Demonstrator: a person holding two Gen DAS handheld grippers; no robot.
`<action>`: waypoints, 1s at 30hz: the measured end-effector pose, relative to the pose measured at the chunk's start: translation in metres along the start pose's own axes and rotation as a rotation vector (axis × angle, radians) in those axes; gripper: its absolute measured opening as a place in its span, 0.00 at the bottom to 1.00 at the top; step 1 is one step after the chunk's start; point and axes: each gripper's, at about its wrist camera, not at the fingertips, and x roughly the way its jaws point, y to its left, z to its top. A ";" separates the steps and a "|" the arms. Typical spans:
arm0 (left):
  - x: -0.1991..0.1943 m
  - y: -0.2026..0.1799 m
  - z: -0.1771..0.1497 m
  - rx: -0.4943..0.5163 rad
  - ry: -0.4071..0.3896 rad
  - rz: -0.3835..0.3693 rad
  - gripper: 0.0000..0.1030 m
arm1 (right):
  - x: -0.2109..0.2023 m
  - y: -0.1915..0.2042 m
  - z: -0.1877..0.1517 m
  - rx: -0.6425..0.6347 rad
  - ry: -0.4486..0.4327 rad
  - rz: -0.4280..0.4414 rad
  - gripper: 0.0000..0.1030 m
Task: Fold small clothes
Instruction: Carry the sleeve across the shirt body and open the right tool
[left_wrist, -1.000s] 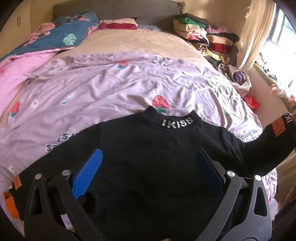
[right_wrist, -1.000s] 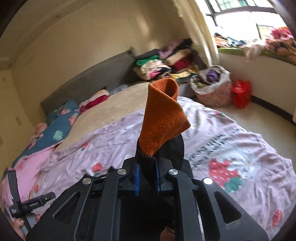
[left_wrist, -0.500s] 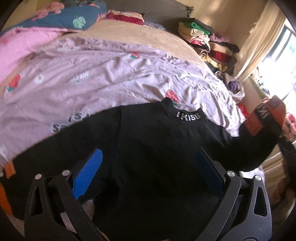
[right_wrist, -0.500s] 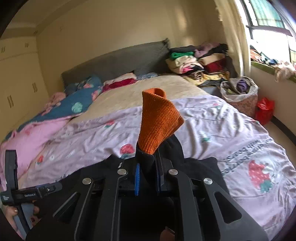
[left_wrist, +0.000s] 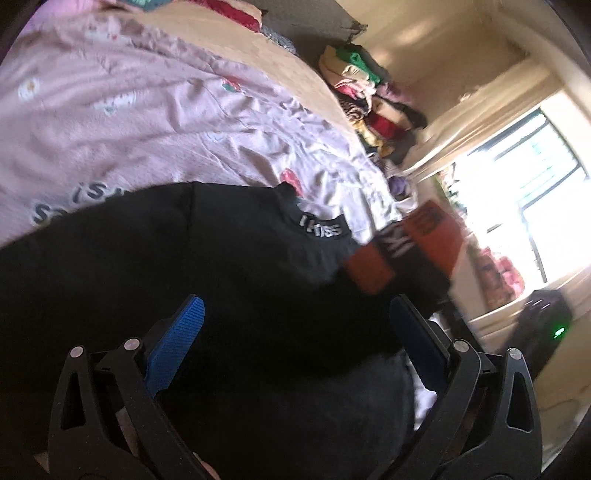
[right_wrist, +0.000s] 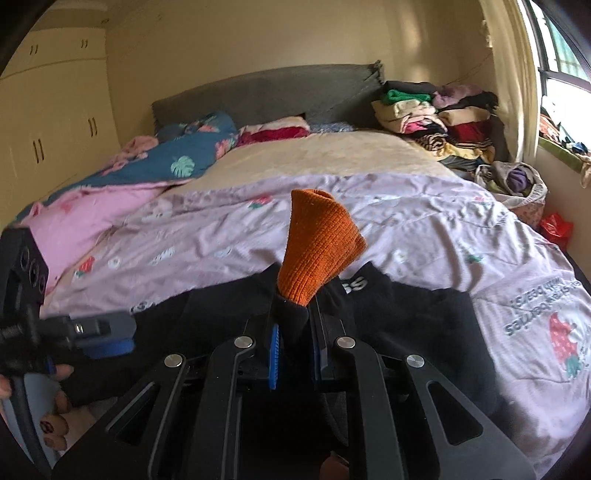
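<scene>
A small black sweater with a white-lettered collar and orange cuffs lies on the pink strawberry bedspread. My left gripper is open, its blue pads wide apart just above the sweater's body. My right gripper is shut on the sweater's right sleeve, and the orange cuff stands up above its pads. In the left wrist view the sleeve with its orange cuff hangs over the sweater's right shoulder, near the collar. The left gripper also shows in the right wrist view at the left.
A stack of folded clothes sits at the bed's far right corner by the grey headboard. A bag of clothes and a red bag lie on the floor by the window. Pink and blue quilts lie at the left.
My right gripper has carried the sleeve leftward, from out beside the bed to over the sweater's body near the collar. My left gripper has swung to the right and stayed open.
</scene>
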 end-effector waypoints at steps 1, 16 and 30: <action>0.001 0.003 0.000 -0.011 0.003 -0.006 0.92 | 0.003 0.004 -0.003 -0.009 0.004 0.002 0.12; 0.005 0.037 0.006 -0.136 0.032 -0.011 0.92 | 0.021 0.061 -0.052 -0.195 0.126 0.148 0.53; 0.013 0.021 -0.008 -0.041 0.047 0.067 0.77 | -0.015 0.003 -0.071 -0.043 0.130 0.156 0.66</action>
